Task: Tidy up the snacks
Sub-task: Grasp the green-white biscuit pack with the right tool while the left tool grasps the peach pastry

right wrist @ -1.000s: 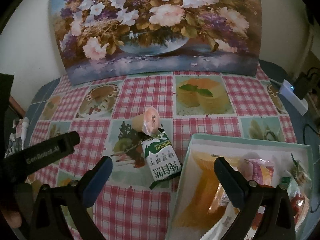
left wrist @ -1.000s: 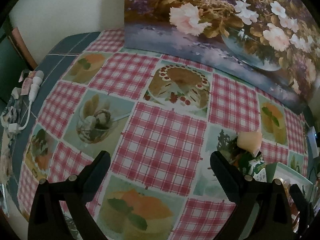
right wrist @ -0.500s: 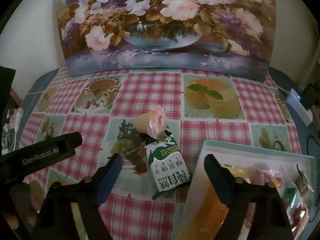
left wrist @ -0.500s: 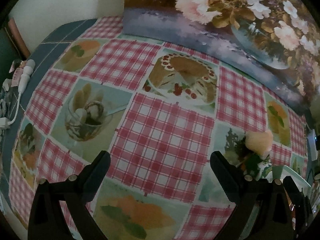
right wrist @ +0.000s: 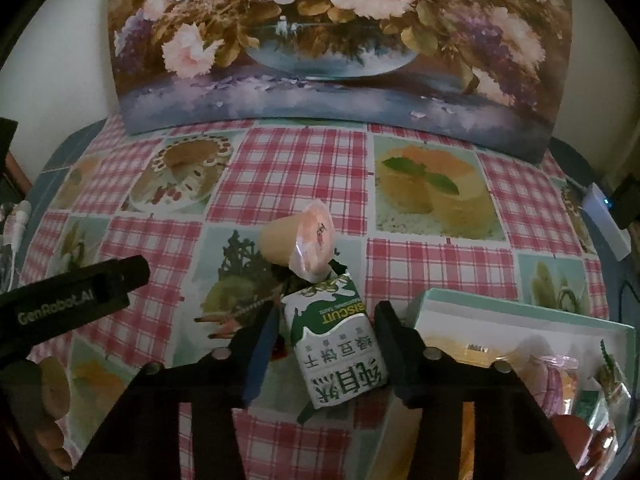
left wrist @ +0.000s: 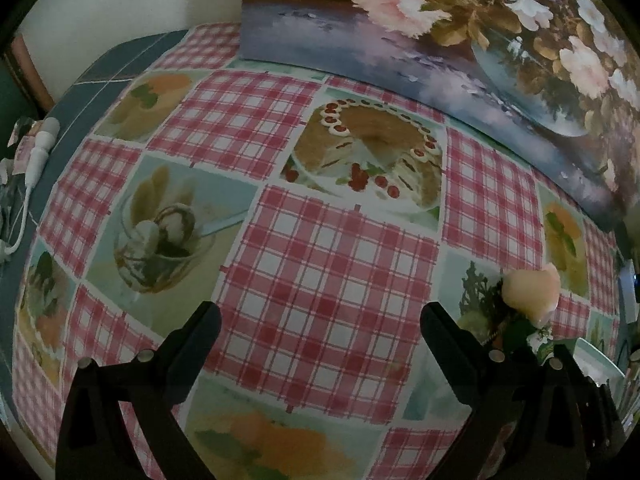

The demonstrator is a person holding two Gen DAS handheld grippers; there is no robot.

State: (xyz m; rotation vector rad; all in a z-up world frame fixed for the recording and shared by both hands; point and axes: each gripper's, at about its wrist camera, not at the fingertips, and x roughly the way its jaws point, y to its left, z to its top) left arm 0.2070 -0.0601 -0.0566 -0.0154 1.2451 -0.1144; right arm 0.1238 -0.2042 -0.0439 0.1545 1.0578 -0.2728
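Note:
A green and white biscuit packet point(right wrist: 336, 340) lies on the checked tablecloth between the fingers of my right gripper point(right wrist: 326, 344). The jaws are narrowed around it with small gaps still showing at the sides. A peach jelly cup point(right wrist: 298, 240) lies on its side just beyond the packet; it also shows in the left wrist view point(left wrist: 530, 294). My left gripper point(left wrist: 320, 332) is open and empty over the tablecloth, left of the snacks. A mint snack box point(right wrist: 520, 308) stands at the right with several snacks inside.
A flower painting point(right wrist: 336, 40) leans upright along the table's back edge. A white charger and cable point(left wrist: 36, 156) lie at the left edge. A white power adapter point(right wrist: 604, 220) sits at the far right. The left gripper's body point(right wrist: 76, 300) reaches in from the left.
My right gripper has moved forward and down over the biscuit packet and its jaws have narrowed around it. My left gripper has shifted slightly forward, staying open.

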